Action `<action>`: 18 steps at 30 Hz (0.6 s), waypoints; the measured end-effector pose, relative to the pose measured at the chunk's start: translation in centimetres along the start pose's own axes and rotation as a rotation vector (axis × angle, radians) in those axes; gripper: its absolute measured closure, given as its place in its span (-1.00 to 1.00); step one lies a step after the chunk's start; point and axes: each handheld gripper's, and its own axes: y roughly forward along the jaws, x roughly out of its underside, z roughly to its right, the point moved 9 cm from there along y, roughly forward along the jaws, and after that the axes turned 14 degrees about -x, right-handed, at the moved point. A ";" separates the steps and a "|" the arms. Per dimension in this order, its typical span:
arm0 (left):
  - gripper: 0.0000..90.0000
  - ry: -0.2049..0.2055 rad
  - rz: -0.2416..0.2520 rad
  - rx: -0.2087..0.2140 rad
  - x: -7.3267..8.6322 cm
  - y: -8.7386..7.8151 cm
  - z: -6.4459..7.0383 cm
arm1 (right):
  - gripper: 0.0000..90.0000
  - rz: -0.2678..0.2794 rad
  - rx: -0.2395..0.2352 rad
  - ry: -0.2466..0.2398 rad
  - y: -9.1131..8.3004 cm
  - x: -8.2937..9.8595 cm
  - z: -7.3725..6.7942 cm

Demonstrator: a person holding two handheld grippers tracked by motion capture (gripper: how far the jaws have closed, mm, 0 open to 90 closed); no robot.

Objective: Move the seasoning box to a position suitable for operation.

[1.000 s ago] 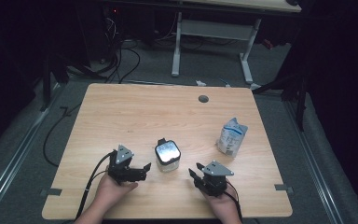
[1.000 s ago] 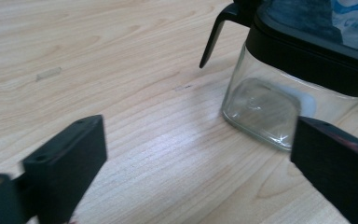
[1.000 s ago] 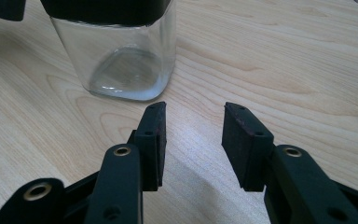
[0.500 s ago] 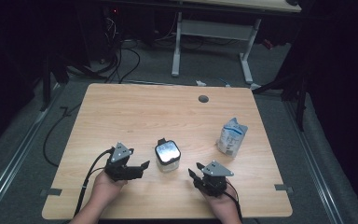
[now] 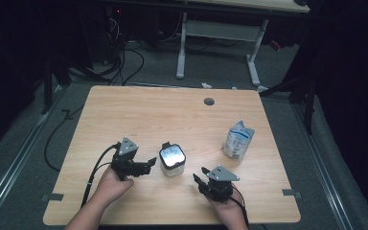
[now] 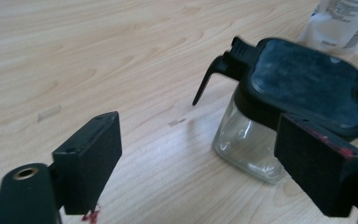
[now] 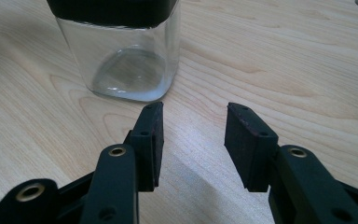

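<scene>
A light wooden table (image 5: 139, 110) sits lit amid a dark room, on grey carpet floor (image 5: 38, 139). Beyond it, a white-legged desk frame (image 5: 218, 36); black cables (image 5: 124, 60) snake across the floor at left.

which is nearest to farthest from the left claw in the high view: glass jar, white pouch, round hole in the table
From the left claw:
1. glass jar, right beside it, mid-table.
2. white pouch, farther off on the right side.
3. round hole, near the table's far edge.
</scene>
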 end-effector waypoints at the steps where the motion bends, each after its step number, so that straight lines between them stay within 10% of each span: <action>1: -0.66 0.003 0.003 -0.002 -0.2 0.0 0.1 | 0.27 0.000 0.000 -0.002 0.0 0.0 0.0; 9: -0.62 -0.037 0.039 0.102 -1.5 0.4 0.4 | 0.27 -0.002 -0.002 0.001 0.0 0.0 -0.1; 18: 0.46 -0.008 0.076 0.107 -3.4 1.5 1.2 | 0.27 -0.005 -0.006 -0.007 0.2 0.0 -0.2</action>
